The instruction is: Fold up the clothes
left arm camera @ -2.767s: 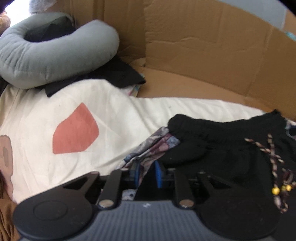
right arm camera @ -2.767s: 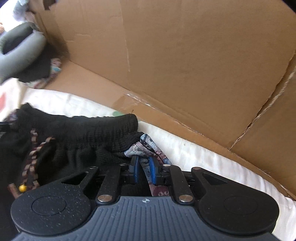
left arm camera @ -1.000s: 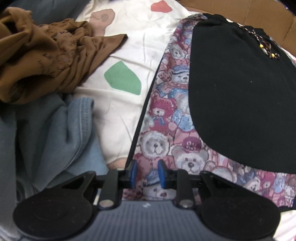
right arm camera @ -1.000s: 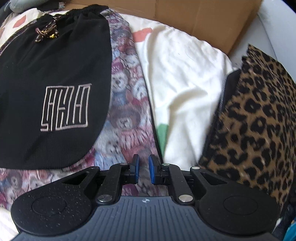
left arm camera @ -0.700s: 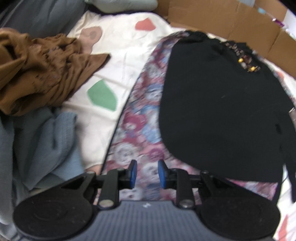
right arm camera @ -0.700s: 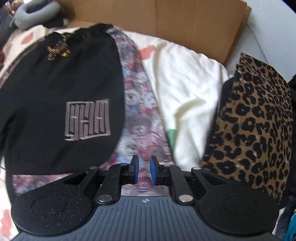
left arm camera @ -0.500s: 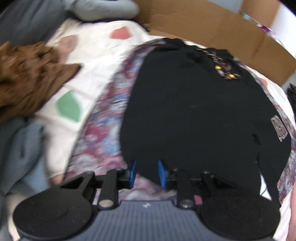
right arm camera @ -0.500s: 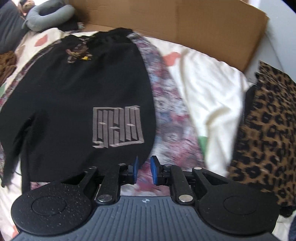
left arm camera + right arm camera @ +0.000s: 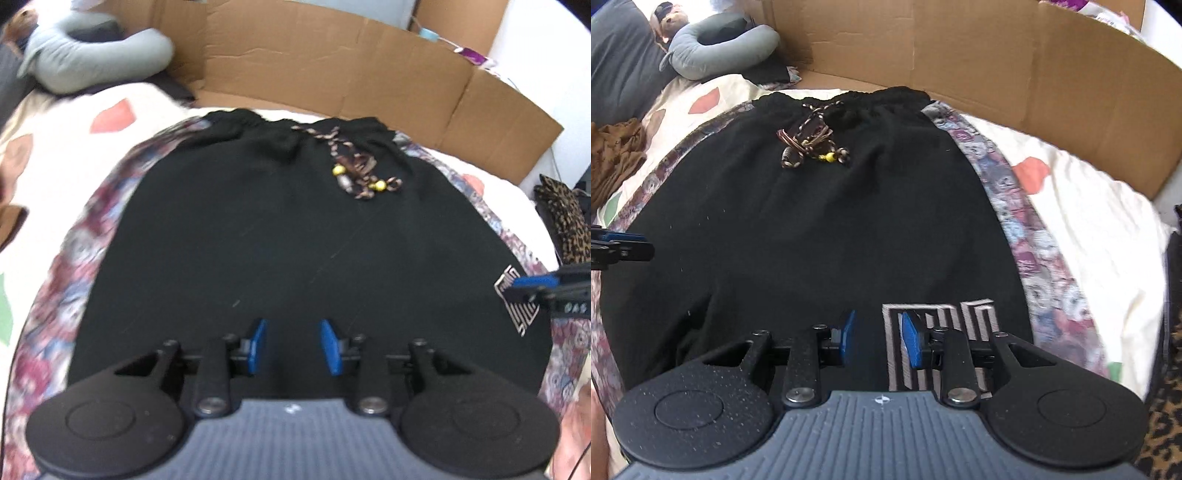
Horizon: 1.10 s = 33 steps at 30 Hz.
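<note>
both grippers (image 9: 295, 347) (image 9: 878, 338) now wider apart

The black shorts (image 9: 295, 240) run out of sight beneath both tool bodies, their hem hidden, the white emblem (image 9: 940, 325) is half covered by the right tool (image 9: 877, 338), and the bear-print cloth (image 9: 55, 295) is blurred.

We look from both wrists, high over the near edge of the bed (image 9: 491, 173), facing its far edge and the cardboard wall (image 9: 997, 55). Both views share the black shorts (image 9: 295, 240) and grey pillow (image 9: 720, 48); each catches the other's gripper at its side.
</note>
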Tool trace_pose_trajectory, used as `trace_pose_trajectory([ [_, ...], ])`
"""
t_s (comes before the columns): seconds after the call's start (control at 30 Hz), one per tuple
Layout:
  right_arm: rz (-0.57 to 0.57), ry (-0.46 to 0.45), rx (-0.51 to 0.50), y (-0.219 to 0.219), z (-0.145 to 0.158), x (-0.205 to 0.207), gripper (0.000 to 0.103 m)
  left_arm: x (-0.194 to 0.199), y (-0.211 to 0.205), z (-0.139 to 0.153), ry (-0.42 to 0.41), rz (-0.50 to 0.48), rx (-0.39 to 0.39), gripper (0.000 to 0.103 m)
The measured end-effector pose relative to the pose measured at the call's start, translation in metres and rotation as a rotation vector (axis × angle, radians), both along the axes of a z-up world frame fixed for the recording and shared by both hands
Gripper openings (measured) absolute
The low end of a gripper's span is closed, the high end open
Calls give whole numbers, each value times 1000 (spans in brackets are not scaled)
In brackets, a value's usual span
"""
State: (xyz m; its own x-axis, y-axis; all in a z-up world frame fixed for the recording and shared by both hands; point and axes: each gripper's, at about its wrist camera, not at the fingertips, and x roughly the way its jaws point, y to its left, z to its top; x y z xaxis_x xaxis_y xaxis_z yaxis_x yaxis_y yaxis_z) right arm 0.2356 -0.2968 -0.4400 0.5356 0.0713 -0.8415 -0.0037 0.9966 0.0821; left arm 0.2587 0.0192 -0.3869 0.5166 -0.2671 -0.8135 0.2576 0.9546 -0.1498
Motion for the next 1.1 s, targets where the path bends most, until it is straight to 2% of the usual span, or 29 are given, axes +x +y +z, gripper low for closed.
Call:
trace_pose_trajectory([
  [0.13,13,37,-14,16,-14,5,35,-8,-2,-14,57,-5,21,36],
  [0.3,58,79,-22,31,-26,-8,40,-20,-3,-31,125,-13,46,35],
  [0.5,80,105,-18,31,-31,-37,41,-55,11,-32,177,-26,50,33],
  [0.7,52,119,30,20,-29,-63,41,-83,21,-30,216,-20,54,32],
  [1.1,85,138,43,15,-27,-100,41,-108,28,-34,279,-35,72,11],
])
